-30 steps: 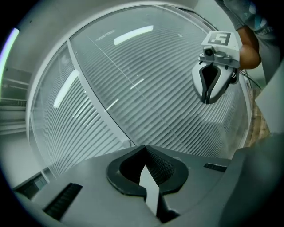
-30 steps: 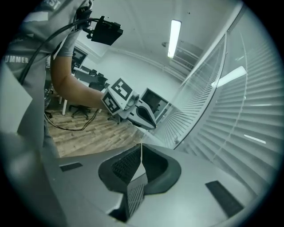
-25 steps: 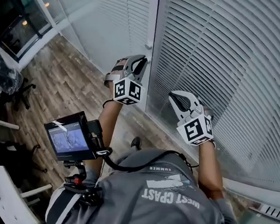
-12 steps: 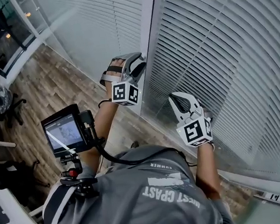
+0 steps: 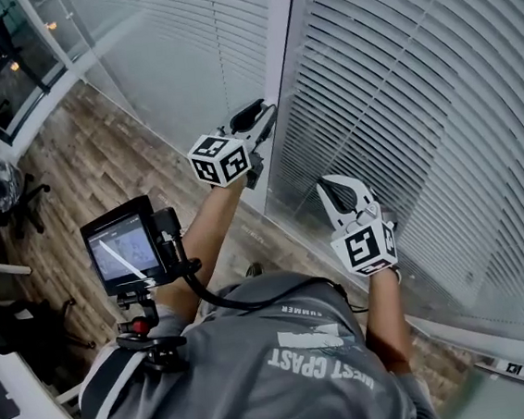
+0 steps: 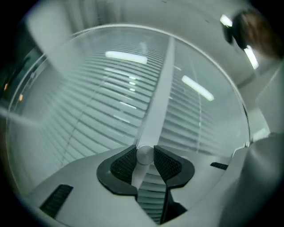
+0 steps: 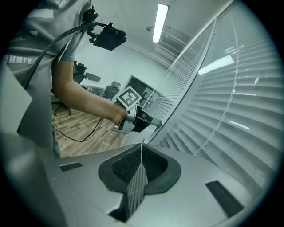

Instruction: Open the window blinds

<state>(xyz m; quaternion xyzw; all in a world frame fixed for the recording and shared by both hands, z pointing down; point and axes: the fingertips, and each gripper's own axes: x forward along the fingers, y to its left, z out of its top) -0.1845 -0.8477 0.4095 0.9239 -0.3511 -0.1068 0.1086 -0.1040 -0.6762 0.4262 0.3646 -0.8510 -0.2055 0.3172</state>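
Now the left hand-held gripper point(image 5: 261, 113) is closing on the round knob point(image 6: 144, 155) at the white frame post point(image 5: 280, 72), pads touching its sides; the blinds point(image 5: 417, 85) are hanging at its three o'clock. The right hand-held gripper point(image 5: 326, 184) is waiting, pinched together, empty. Twisting that knob is looking like the next move.
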